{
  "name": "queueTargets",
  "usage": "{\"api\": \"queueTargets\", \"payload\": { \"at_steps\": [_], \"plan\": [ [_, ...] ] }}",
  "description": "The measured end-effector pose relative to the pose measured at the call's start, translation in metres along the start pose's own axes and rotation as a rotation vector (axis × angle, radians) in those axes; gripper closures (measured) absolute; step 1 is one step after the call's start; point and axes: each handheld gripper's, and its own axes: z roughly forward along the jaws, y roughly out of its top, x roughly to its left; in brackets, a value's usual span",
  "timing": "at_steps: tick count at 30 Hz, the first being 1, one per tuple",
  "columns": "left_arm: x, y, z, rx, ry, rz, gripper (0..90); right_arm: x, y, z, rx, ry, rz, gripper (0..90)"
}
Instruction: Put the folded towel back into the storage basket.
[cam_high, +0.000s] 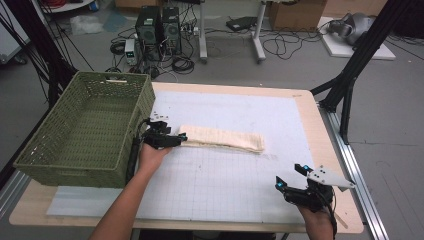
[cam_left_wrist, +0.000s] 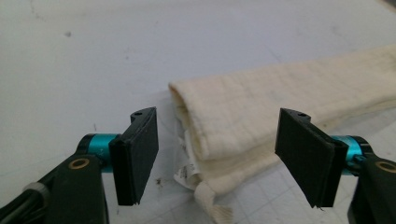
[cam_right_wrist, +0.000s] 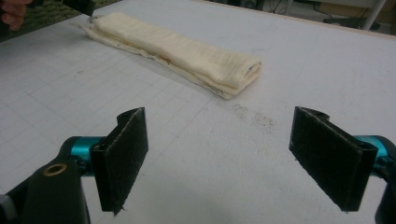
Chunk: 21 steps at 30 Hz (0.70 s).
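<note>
A cream cloth (cam_high: 222, 139), folded into a long strip, lies across the middle of the white gridded mat (cam_high: 225, 175). My left gripper (cam_high: 176, 137) sits at the strip's left end, open, its jaws on either side of the folded end (cam_left_wrist: 219, 135) without closing on it. A small label shows at that end of the cloth. My right gripper (cam_high: 291, 176) hovers open near the table's front right, well short of the cloth's right end (cam_right_wrist: 233, 72), with nothing between its jaws (cam_right_wrist: 219, 158).
A green woven basket (cam_high: 87, 125) stands on the table's left side, close beside my left hand. The mat has dark specks (cam_right_wrist: 252, 116) near the cloth's right end. Beyond the table are computers, cables and black stand legs (cam_high: 350, 75).
</note>
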Motion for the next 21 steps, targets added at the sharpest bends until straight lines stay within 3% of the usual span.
{"api": "queueTargets", "payload": {
  "at_steps": [4, 7, 8, 11, 18, 19, 20, 21],
  "plan": [
    [-0.002, -0.003, 0.009, 0.035, 0.026, 0.008, 35.0, -0.001, 0.000, 0.000, 0.004, 0.000, -0.001, 18.2],
    [-0.004, -0.007, 0.015, 0.079, 0.070, 0.099, 38.8, -0.001, -0.001, 0.001, 0.000, -0.002, 0.000, 18.2],
    [-0.004, -0.007, 0.015, 0.079, 0.070, 0.099, 41.2, -0.001, -0.001, 0.001, 0.000, -0.002, 0.000, 18.2],
    [-0.006, -0.009, 0.017, 0.098, 0.078, 0.167, 43.7, -0.002, -0.001, 0.000, 0.003, -0.004, -0.001, 18.2],
    [-0.009, -0.009, 0.016, 0.100, 0.041, 0.189, 60.0, 0.000, -0.001, 0.003, 0.021, -0.003, 0.001, 18.3],
    [-0.009, -0.009, 0.016, 0.098, 0.027, 0.195, 70.4, 0.000, 0.000, 0.003, 0.018, -0.003, 0.008, 18.3],
    [-0.010, -0.009, 0.016, 0.101, 0.017, 0.206, 70.4, 0.000, 0.000, 0.003, 0.018, -0.003, 0.008, 18.3],
    [-0.010, -0.009, 0.016, 0.102, 0.007, 0.211, 76.4, 0.000, 0.000, 0.003, 0.017, -0.003, 0.007, 18.3]
  ]
}}
